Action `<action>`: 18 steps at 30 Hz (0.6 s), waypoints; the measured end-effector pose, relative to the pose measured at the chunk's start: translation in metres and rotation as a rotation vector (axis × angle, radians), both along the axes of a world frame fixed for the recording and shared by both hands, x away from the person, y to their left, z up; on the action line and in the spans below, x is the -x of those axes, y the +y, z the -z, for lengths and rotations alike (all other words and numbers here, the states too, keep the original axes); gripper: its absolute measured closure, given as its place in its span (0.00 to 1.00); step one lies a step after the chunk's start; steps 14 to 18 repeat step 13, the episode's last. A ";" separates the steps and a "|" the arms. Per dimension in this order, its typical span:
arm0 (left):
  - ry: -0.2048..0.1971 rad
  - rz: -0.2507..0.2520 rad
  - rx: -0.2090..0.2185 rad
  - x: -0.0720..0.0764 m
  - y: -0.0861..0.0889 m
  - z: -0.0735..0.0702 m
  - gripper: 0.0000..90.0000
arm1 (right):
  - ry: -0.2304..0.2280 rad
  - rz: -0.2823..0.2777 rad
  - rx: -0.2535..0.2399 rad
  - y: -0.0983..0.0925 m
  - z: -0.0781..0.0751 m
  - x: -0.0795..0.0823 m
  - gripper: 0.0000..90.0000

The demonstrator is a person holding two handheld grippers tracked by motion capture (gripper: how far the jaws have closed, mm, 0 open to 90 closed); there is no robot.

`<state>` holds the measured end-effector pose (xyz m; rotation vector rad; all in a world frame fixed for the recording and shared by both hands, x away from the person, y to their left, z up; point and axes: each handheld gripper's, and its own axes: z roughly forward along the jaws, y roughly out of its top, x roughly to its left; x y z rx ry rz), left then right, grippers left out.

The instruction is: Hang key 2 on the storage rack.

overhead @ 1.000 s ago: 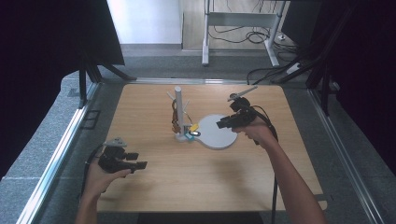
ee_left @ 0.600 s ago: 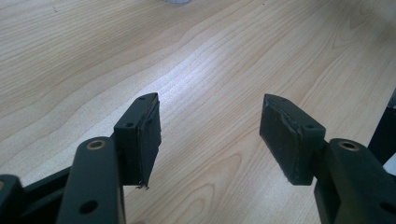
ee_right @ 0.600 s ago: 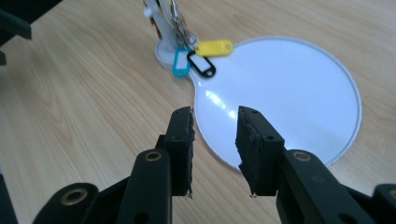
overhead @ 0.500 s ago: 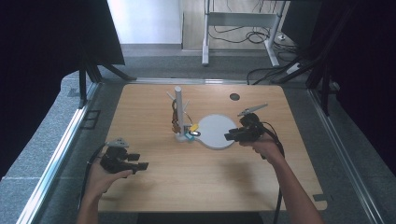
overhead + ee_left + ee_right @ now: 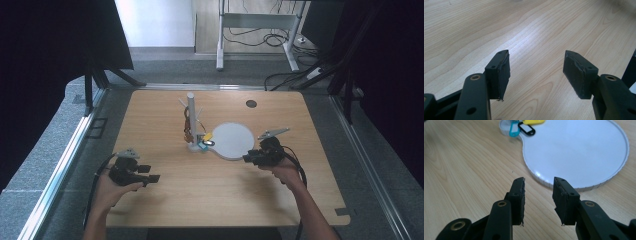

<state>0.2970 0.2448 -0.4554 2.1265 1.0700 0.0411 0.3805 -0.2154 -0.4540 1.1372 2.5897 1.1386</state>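
Observation:
A white round plate (image 5: 234, 140) lies at the table's middle, beside a small white stand (image 5: 190, 107) with pegs from which key tags hang. Yellow, blue and black tags (image 5: 207, 141) lie at the stand's foot, seen again as tags (image 5: 525, 129) in the right gripper view. My right gripper (image 5: 248, 158) sits low by the plate's near right edge; its jaws have just been opening and nothing is between them (image 5: 539, 191). The plate (image 5: 576, 150) lies just beyond its fingertips. My left gripper (image 5: 150, 173) rests open over bare wood near the front left (image 5: 536, 63), holding nothing.
A dark round hole (image 5: 251, 103) sits in the tabletop at the back right. The wooden table (image 5: 200, 190) has bare wood between the two hands. Metal rails run along both sides, and a desk frame with cables stands on the floor beyond.
My right hand has come down and toward the front right, from above the plate to the table beside its near edge. Its jaws stand wider. The left hand has stayed put.

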 end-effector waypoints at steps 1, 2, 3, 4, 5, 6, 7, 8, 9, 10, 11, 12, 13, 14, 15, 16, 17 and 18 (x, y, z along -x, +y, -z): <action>0.000 0.000 0.000 0.000 0.000 0.000 0.43 | 0.000 0.000 0.000 0.000 0.000 0.000 0.68; 0.000 0.000 0.000 0.000 0.000 0.000 0.43 | -0.002 -0.003 0.004 0.000 0.001 0.000 0.68; 0.000 0.001 0.000 0.000 0.000 0.000 0.43 | -0.004 0.000 0.003 0.000 0.001 0.000 0.68; 0.000 0.001 -0.001 0.000 0.000 0.000 0.43 | -0.007 0.003 0.000 0.001 0.000 0.001 0.67; 0.001 0.001 -0.002 0.000 0.000 0.000 0.43 | -0.013 0.000 0.001 0.001 -0.001 0.002 0.66; 0.001 0.001 -0.002 -0.001 0.000 0.000 0.43 | -0.016 0.000 0.001 0.002 -0.001 0.002 0.66; 0.001 0.001 -0.002 -0.001 0.000 0.000 0.43 | -0.018 -0.002 0.000 0.002 -0.002 0.003 0.66; 0.001 0.001 -0.001 -0.001 0.000 0.000 0.43 | -0.018 -0.002 0.000 0.002 -0.002 0.003 0.66; 0.001 0.001 -0.001 -0.001 0.000 0.000 0.43 | -0.021 -0.001 -0.001 0.002 -0.003 0.003 0.65; 0.001 0.000 -0.001 -0.001 0.000 0.000 0.43 | -0.022 0.004 -0.003 0.001 -0.003 0.004 0.63; 0.000 -0.001 -0.001 -0.001 0.000 0.000 0.43 | -0.022 0.008 -0.007 0.000 -0.003 0.005 0.62; 0.000 -0.001 -0.001 -0.001 0.000 0.000 0.43 | -0.024 0.013 -0.009 0.000 -0.003 0.005 0.61; 0.000 -0.001 -0.001 -0.001 0.000 0.000 0.43 | -0.024 0.013 -0.009 0.000 -0.003 0.005 0.61; 0.000 -0.001 -0.001 -0.001 0.000 0.000 0.43 | -0.024 0.013 -0.009 0.000 -0.003 0.005 0.61; 0.000 -0.001 -0.001 -0.001 0.000 0.000 0.43 | -0.024 0.013 -0.009 0.000 -0.003 0.005 0.61; 0.000 -0.001 -0.001 -0.001 0.000 0.000 0.43 | -0.024 0.013 -0.009 0.000 -0.003 0.005 0.61; 0.000 -0.001 -0.001 -0.001 0.000 0.000 0.43 | -0.024 0.013 -0.009 0.000 -0.003 0.005 0.61; 0.000 -0.001 -0.001 -0.001 0.000 0.000 0.43 | -0.024 0.013 -0.009 0.000 -0.003 0.005 0.61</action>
